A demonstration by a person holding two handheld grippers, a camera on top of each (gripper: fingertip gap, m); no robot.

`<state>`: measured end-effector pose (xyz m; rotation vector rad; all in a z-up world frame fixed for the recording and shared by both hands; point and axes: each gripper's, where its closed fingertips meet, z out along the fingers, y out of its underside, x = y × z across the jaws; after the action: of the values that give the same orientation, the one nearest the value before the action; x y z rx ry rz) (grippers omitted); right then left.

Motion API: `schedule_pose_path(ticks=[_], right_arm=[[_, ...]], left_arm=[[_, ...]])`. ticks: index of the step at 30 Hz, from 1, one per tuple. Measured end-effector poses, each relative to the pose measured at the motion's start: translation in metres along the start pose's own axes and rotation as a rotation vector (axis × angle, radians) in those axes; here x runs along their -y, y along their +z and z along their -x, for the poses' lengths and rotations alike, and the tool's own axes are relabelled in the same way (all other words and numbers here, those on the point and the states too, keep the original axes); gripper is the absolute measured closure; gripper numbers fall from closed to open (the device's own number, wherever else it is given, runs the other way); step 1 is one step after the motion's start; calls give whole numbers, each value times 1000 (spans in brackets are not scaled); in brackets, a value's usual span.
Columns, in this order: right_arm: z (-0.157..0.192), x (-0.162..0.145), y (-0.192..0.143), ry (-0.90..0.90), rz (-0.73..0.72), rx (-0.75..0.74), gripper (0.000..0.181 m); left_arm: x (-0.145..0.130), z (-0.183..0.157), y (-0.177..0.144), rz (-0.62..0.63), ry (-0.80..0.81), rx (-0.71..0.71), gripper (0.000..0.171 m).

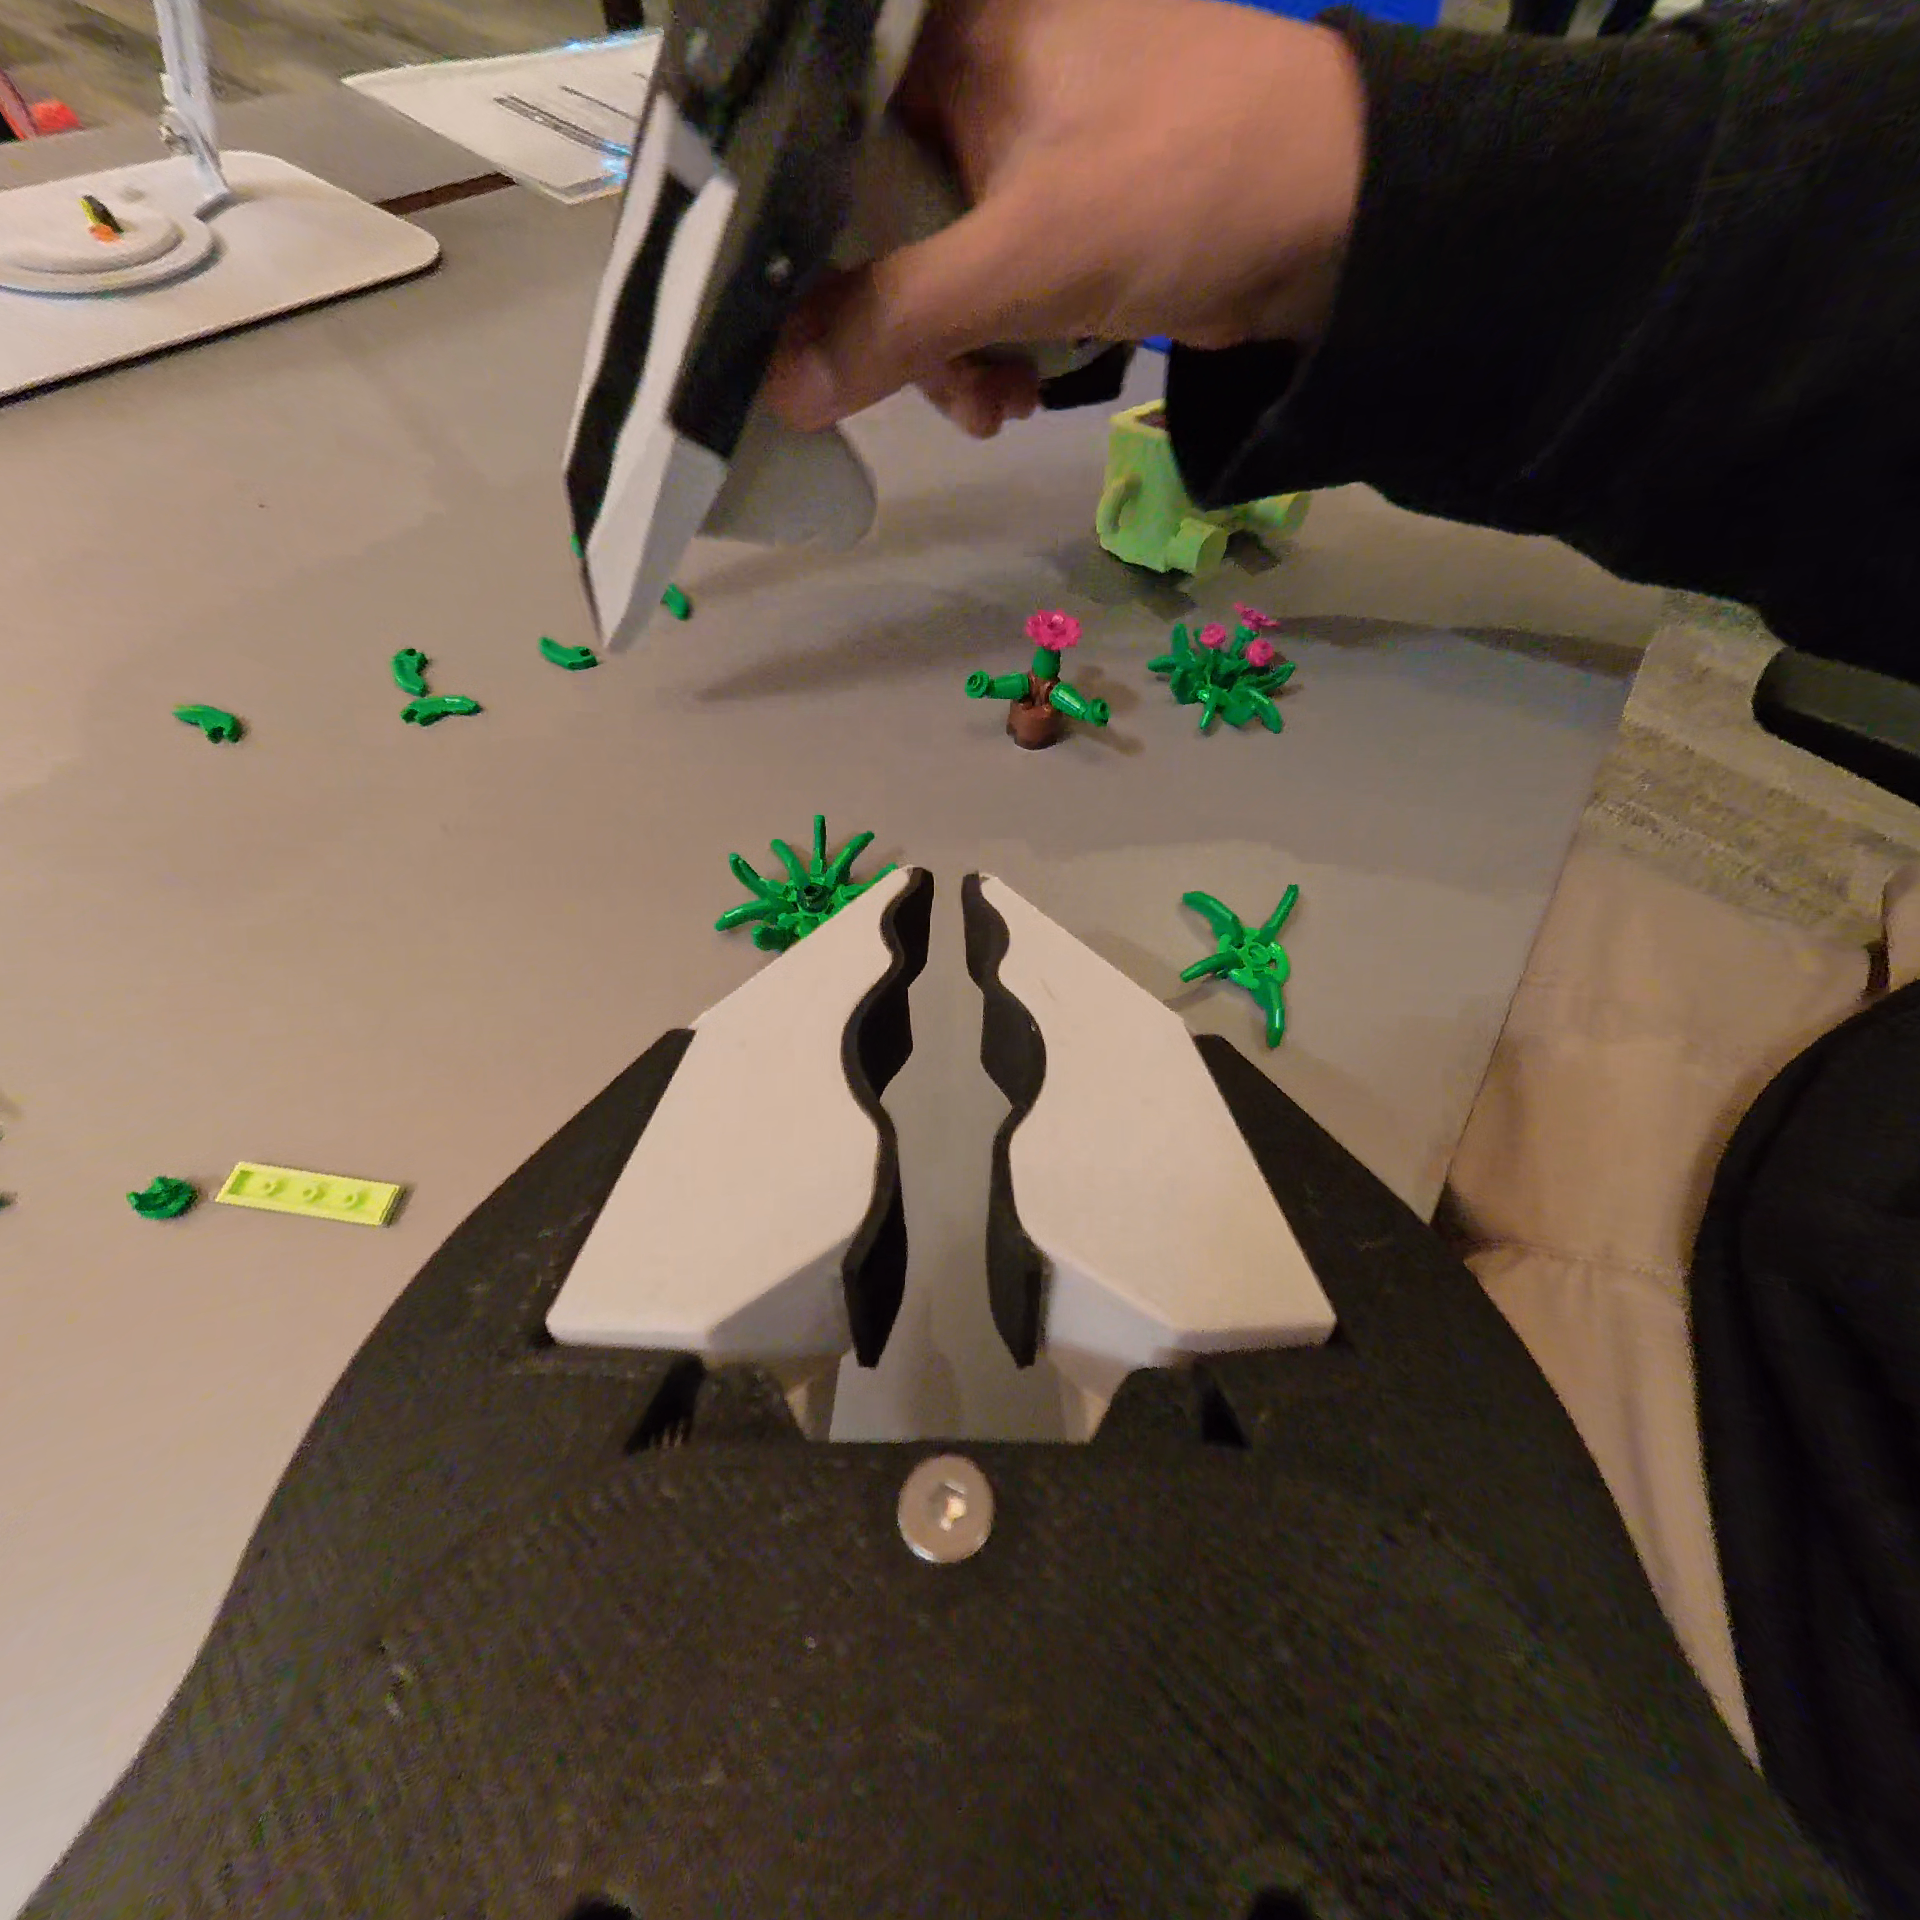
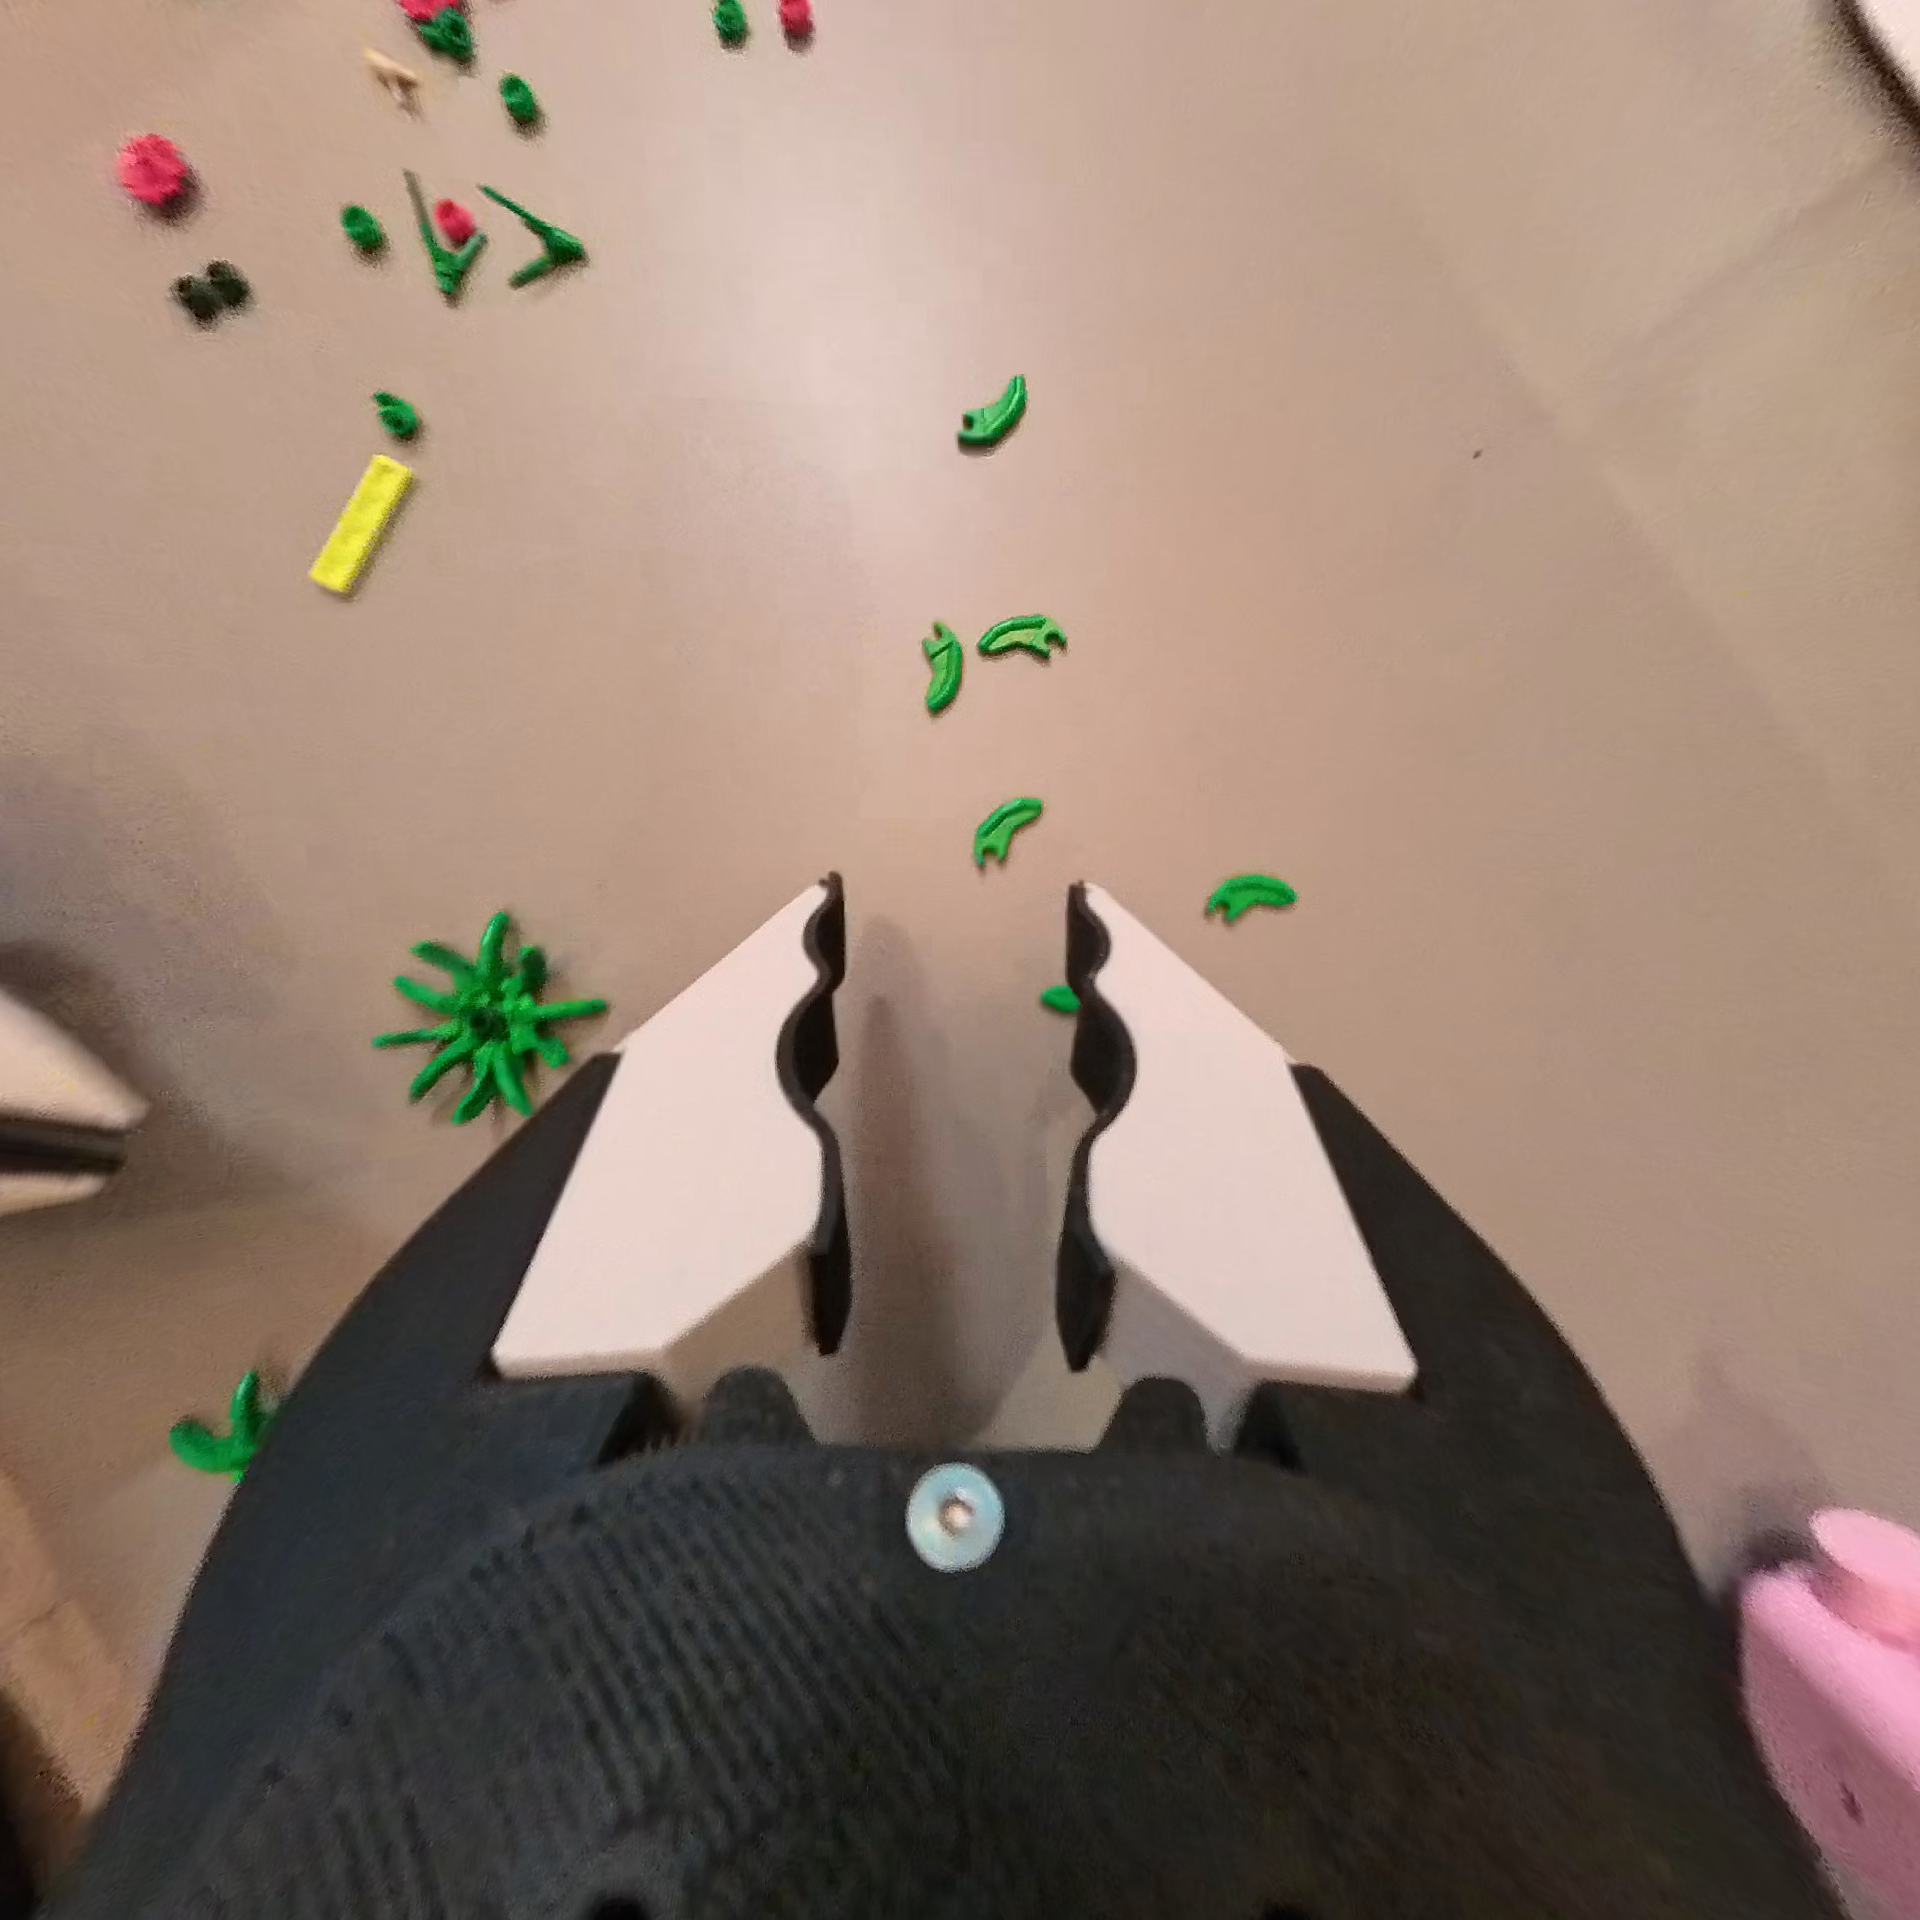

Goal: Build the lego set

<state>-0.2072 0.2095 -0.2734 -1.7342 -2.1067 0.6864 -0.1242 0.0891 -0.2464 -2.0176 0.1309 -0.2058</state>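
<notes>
On my far left, the lime-green plate [image 1: 309, 1193] lies flat on the grey table [image 1: 436, 935], a small green piece [image 1: 162, 1197] just beside it. Beyond them, loose curved green leaves [image 1: 441, 709] are scattered across the tabletop. My left claw [image 1: 945, 881] hovers low with its jaws nearly together, only a narrow slit between them, and nothing held. A spiky green plant cluster [image 1: 800, 891] sits just left of its tips, and a smaller green sprig [image 1: 1252, 954] just right. Above the leaves, my right claw [image 2: 954, 883] points down at the table with its jaws parted and empty; one curved leaf [image 2: 1006, 828] lies just ahead of the gap, slightly toward the right finger. My right hand [image 1: 1122, 197] grips its handle. Farther right stand a brown stem with a pink flower [image 1: 1042, 681], a leafy clump with pink blooms [image 1: 1226, 670], and behind them the lime-green pot [image 1: 1153, 499], partly hidden by my sleeve.
</notes>
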Motion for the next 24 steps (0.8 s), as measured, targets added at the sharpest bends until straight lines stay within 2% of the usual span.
schedule_pose_path(ticks=[6,8,10,13,15,17,19,22,24], right_arm=[[-10,-1,26,18,61,-31,145],[-8,2,28,-16,41,-31,154],[-2,1,28,-47,45,-6,176],[3,-3,24,-70,64,11,177],[15,2,13,-76,-5,57,177],[37,9,-5,-60,-102,167,177],[63,12,-29,-32,-193,288,177],[99,8,-63,14,-282,444,177],[121,-4,-78,16,-279,536,177]], left_arm=[[1,0,-1,-8,-4,-9,167],[1,0,-1,-11,-10,-13,167],[0,0,-1,-6,-8,-13,168],[-1,-1,0,5,10,-3,167],[-1,-1,1,10,21,5,166],[-1,0,1,8,24,17,163],[5,4,-2,-29,24,47,151],[26,8,-12,-182,33,87,129],[42,3,-22,-281,40,67,126]])
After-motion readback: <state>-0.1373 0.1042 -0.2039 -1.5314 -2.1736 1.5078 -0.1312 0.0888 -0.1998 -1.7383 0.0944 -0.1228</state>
